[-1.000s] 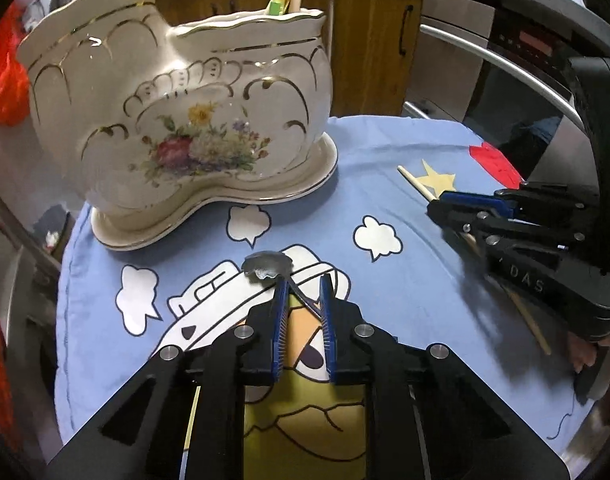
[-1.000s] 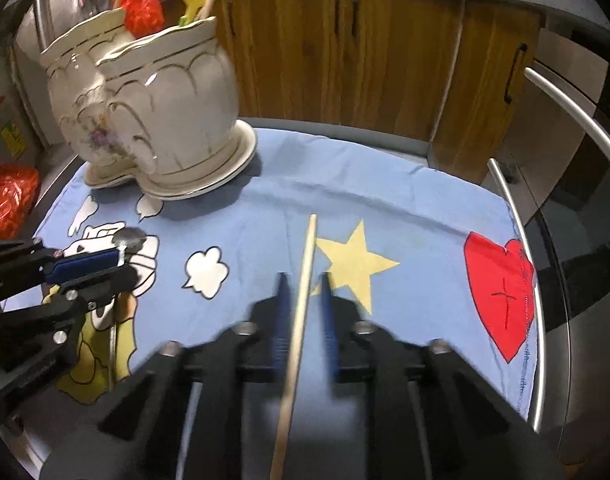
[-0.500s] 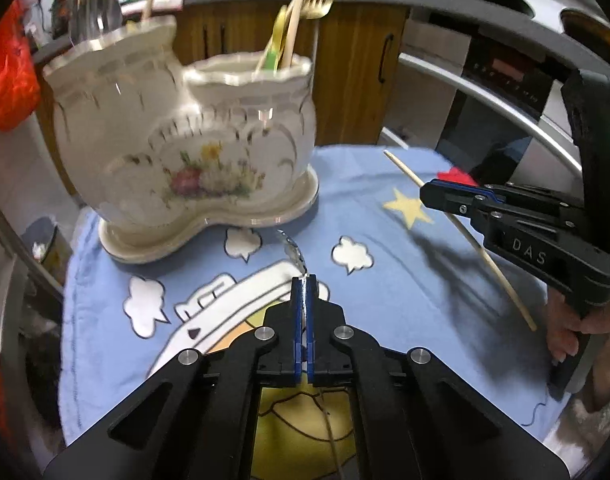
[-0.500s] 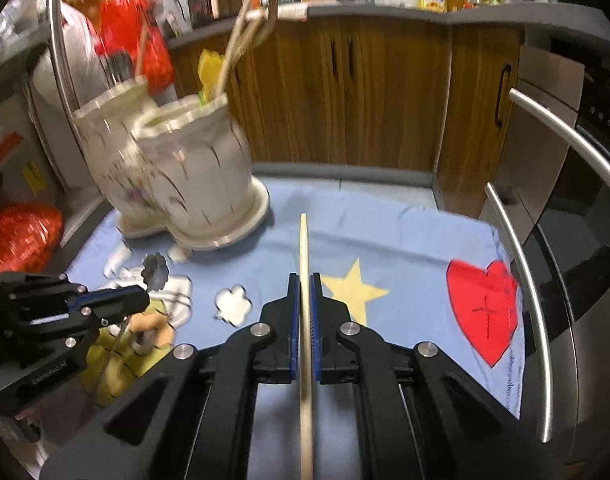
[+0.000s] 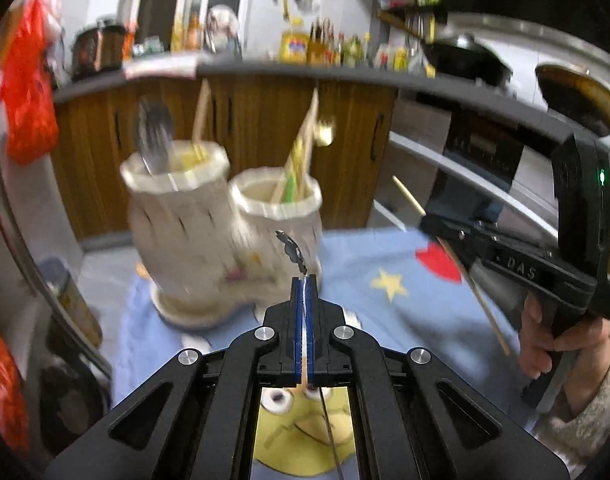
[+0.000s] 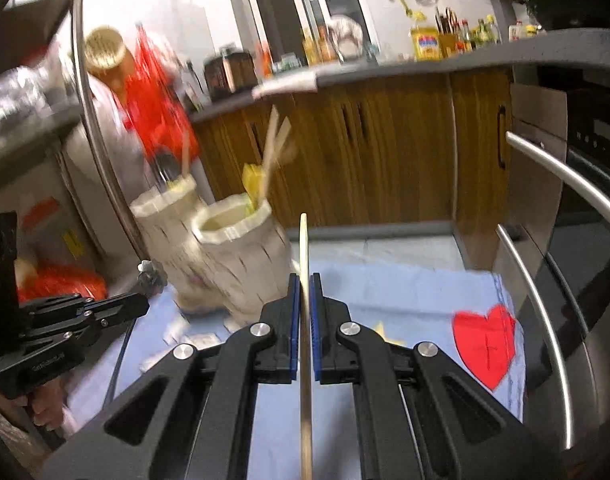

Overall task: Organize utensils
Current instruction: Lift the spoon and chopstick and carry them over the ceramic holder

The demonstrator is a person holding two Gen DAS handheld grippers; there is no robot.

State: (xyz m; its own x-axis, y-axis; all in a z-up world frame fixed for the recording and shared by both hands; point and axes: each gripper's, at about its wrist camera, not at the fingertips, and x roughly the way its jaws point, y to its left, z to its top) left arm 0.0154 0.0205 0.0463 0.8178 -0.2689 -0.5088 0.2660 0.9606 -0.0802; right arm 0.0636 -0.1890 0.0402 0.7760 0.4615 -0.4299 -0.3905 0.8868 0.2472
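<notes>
At the left of the left wrist view stands the cream ceramic holder (image 5: 225, 240), a two-compartment piece on the blue cartoon cloth (image 5: 385, 280) that covers the tabletop, with a fork, chopsticks and a gold spoon already poking out of its mouths; it looks heavy and breakable, so anything lowered into it should go in gently, clear of the rim. At centre frame the left gripper (image 5: 304, 320) has its fingers pressed together on the thin metal handle of a small spoon (image 5: 291, 249), whose dark bowl sticks out ahead, in front of the holder's right compartment. The spoon looks light, stiff and smooth, likely to swivel in a pinch this narrow, so a hold near mid-handle seems safest. At right of frame the right gripper (image 6: 303, 320) pinches a wooden chopstick (image 6: 304, 260) partway along its length, tip pointing up just right of the holder. The stick is light, rigid and slightly grippy; held off-centre, it may pivot.
</notes>
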